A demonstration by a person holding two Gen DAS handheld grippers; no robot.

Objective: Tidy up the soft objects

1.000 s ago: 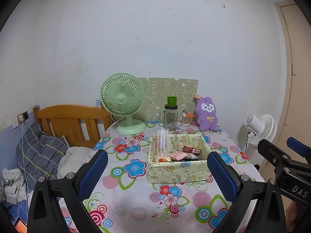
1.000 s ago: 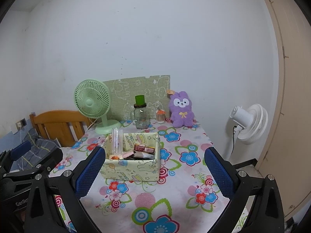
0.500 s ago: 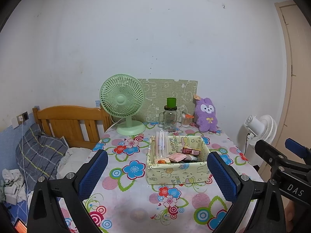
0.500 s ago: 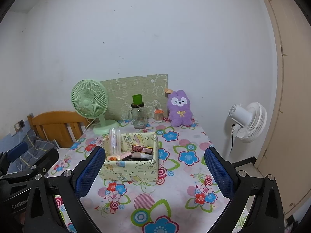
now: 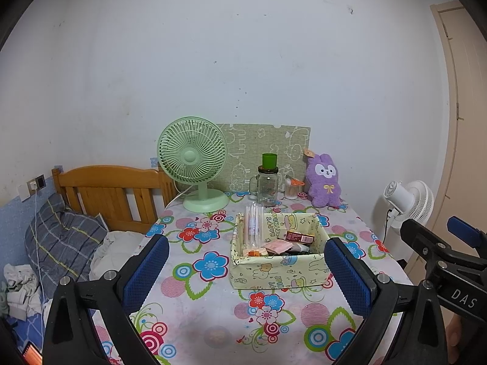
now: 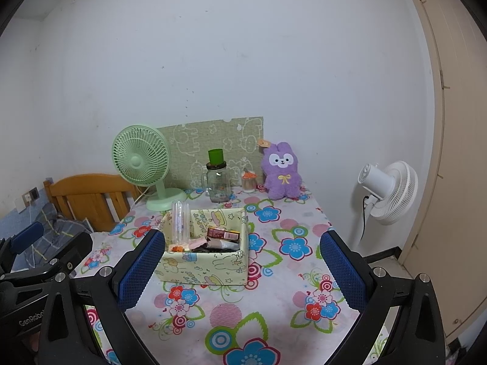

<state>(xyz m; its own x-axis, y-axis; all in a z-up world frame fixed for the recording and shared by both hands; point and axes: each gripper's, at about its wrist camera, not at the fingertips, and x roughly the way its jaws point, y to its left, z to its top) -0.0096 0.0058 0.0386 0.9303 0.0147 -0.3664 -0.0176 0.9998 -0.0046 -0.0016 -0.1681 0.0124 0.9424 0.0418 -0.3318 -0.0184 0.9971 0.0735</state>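
A purple plush rabbit (image 5: pixel 325 183) sits upright at the back of the flowered table, against the wall; it also shows in the right wrist view (image 6: pixel 282 172). A pale yellow fabric box (image 5: pixel 278 269) in the middle of the table holds packets and clear tubes; it shows in the right wrist view too (image 6: pixel 203 269). My left gripper (image 5: pixel 246 269) is open and empty, in front of the box. My right gripper (image 6: pixel 242 269) is open and empty, well short of the rabbit. Each gripper shows at the edge of the other's view.
A green desk fan (image 5: pixel 194 164), a glass jar with a green cap (image 5: pixel 268 184) and a small orange-lidded jar (image 5: pixel 292 188) stand at the back. A white floor fan (image 6: pixel 386 193) stands right of the table. A wooden bed (image 5: pixel 106 194) lies at the left.
Both grippers have drawn back and risen slightly from the table; the box and rabbit look a little farther away. Both stay open and empty.
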